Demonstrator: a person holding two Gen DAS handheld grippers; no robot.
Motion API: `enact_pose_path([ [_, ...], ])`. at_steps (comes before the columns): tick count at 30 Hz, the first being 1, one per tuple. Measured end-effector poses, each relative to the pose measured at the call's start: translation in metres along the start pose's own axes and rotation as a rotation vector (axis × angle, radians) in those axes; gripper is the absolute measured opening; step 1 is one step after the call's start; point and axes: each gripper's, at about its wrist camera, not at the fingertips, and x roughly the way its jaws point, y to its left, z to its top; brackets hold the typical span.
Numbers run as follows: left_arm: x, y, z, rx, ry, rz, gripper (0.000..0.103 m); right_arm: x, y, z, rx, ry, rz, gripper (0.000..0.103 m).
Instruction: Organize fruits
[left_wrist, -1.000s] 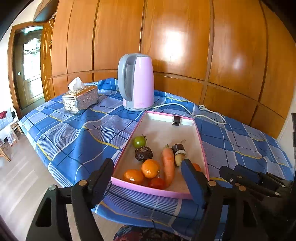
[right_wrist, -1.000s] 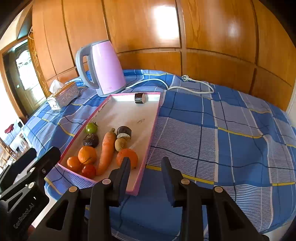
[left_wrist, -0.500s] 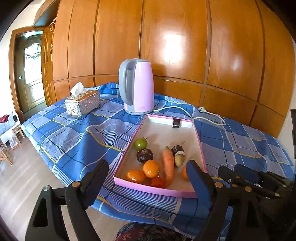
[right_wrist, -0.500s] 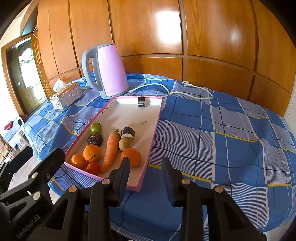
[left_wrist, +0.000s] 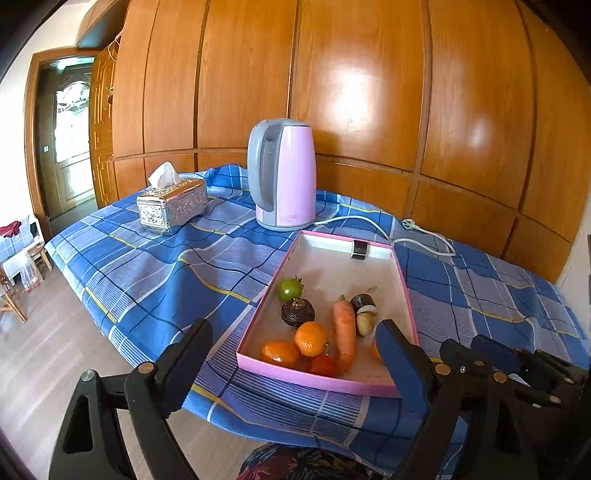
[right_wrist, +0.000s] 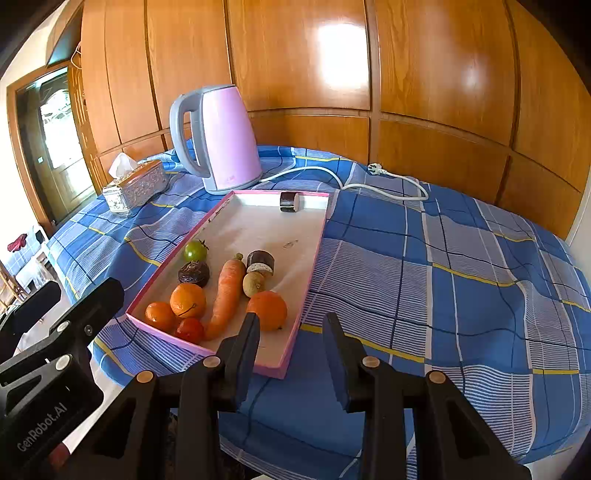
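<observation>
Near the counter's edge we see the fruits (right_wrist: 190, 299) clustered in the pink tray (right_wrist: 310, 280); our left tool (left_wrist: 291, 365) gapes wide, right tool (right_wrist: 291, 354) half-open, both empty: sorting begun or finished, unclear.

1. The left gripper (left_wrist: 291, 363) has drawn back and up from the pink tray (left_wrist: 403, 295); the tray and its fruit sit farther off in its view, and more floor shows beneath the table edge.
2. Its jaws stand wider apart than a second ago, now spanning the tray's whole near end.
3. The right gripper (right_wrist: 291, 350) has likewise pulled back slightly, so the orange (right_wrist: 267, 309) at the tray's near corner lies a little farther ahead of its fingertips.
4. The right jaws' gap looks unchanged.
</observation>
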Motion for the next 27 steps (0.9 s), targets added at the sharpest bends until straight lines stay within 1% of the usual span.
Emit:
enact_pose_path([
  [27,-0.0016,0.0046,0.0039,-0.014,-0.013,0.002,0.091,0.0012,0.0047,-0.0003,-0.015,0.005,-0.002,0.036],
])
